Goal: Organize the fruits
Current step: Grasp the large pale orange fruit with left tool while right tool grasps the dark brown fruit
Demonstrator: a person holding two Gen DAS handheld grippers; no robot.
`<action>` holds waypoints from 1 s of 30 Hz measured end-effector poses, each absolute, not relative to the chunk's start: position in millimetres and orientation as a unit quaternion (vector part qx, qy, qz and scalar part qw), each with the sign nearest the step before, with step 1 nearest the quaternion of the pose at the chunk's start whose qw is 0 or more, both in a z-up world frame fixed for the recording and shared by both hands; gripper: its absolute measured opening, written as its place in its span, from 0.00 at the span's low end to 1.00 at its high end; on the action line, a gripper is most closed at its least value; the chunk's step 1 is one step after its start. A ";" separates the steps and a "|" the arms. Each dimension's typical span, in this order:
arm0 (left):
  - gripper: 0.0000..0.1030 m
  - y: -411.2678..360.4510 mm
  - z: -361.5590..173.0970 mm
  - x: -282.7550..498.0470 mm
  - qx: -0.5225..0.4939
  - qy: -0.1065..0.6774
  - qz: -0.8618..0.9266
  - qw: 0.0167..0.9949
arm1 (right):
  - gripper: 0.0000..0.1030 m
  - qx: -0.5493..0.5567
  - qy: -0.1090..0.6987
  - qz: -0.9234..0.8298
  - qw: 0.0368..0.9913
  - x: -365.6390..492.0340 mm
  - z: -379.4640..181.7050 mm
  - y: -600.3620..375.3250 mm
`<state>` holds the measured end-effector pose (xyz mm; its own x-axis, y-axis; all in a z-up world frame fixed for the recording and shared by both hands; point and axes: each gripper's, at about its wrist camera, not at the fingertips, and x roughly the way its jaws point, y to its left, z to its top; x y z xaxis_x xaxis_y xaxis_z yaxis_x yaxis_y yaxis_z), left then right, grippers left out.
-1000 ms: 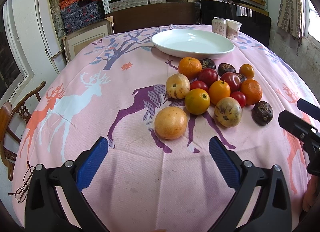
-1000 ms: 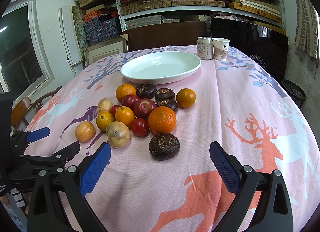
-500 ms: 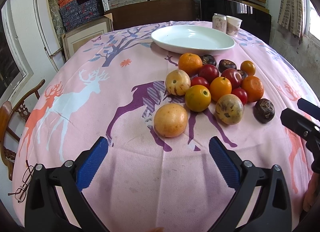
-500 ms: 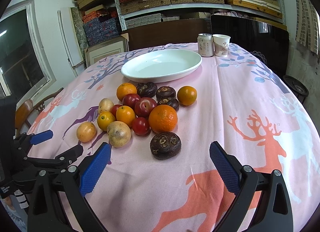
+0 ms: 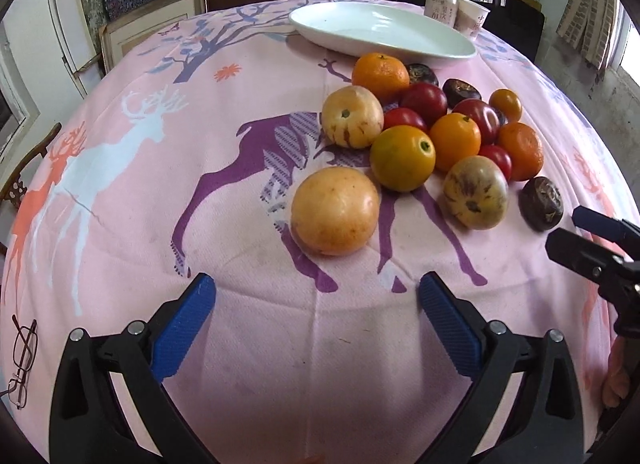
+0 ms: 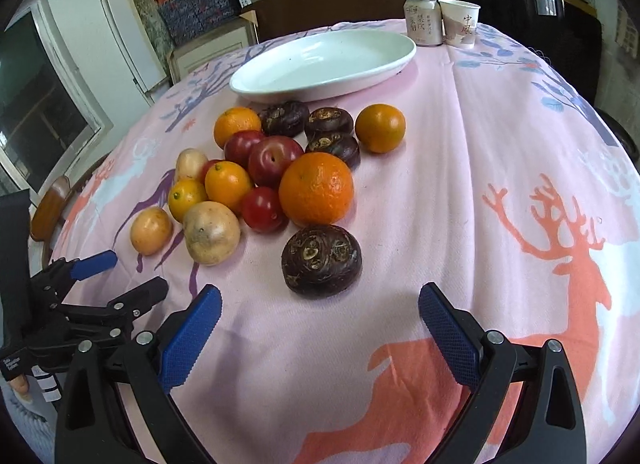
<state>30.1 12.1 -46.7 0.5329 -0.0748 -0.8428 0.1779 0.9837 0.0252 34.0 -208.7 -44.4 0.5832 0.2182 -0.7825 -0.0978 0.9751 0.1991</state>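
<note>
A pile of fruit lies on the pink deer-print tablecloth (image 5: 120, 191): oranges, red plums, yellow-striped fruits and dark brown ones. A white oval plate (image 5: 380, 33) (image 6: 324, 61) stands empty behind the pile. My left gripper (image 5: 314, 298) is open, just short of a yellow-orange round fruit (image 5: 335, 211). My right gripper (image 6: 320, 304) is open, just short of a dark brown fruit (image 6: 322, 260), with a large orange (image 6: 316, 188) behind it. Each gripper shows in the other's view: the right gripper (image 5: 580, 232), the left gripper (image 6: 120, 276).
A drink can (image 6: 424, 21) and a paper cup (image 6: 460, 23) stand behind the plate. Glasses (image 5: 22, 360) lie at the table's left edge. A wooden chair (image 5: 24, 171) stands at the left. Shelves with boxes line the back wall.
Both grippers have moved forward and down toward the fruit pile; the fruits look larger and nearer. Both stay open. No fruit has moved.
</note>
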 end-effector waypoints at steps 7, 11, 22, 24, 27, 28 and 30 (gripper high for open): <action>0.96 9.7 -43.2 30.6 0.056 0.482 -0.073 0.871 | 0.97 -0.032 0.473 0.095 0.875 41.0 -51.9 -189.5; 0.96 9.5 -40.9 53.2 0.068 0.487 -0.099 0.865 | 0.97 -0.062 0.475 0.119 0.870 35.3 -53.0 -186.0; 0.96 9.0 -35.7 73.9 0.066 0.458 -0.141 0.875 | 0.95 -0.005 0.450 0.163 0.878 38.6 -41.3 -203.4; 0.83 8.1 -32.0 73.5 0.060 0.451 -0.156 0.877 | 0.86 -0.005 0.451 0.168 0.876 41.0 -41.9 -200.5; 0.63 1.1 -34.1 74.1 0.073 0.449 -0.167 0.875 | 0.77 -0.018 0.452 0.164 0.877 46.4 -42.8 -194.7; 0.63 -1.4 -34.4 72.4 0.081 0.447 -0.165 0.875 | 0.74 -0.022 0.452 0.161 0.877 50.0 -43.7 -195.1; 0.61 -5.8 -34.7 70.7 0.090 0.444 -0.170 0.875 | 0.68 -0.031 0.450 0.154 0.879 54.2 -44.0 -195.4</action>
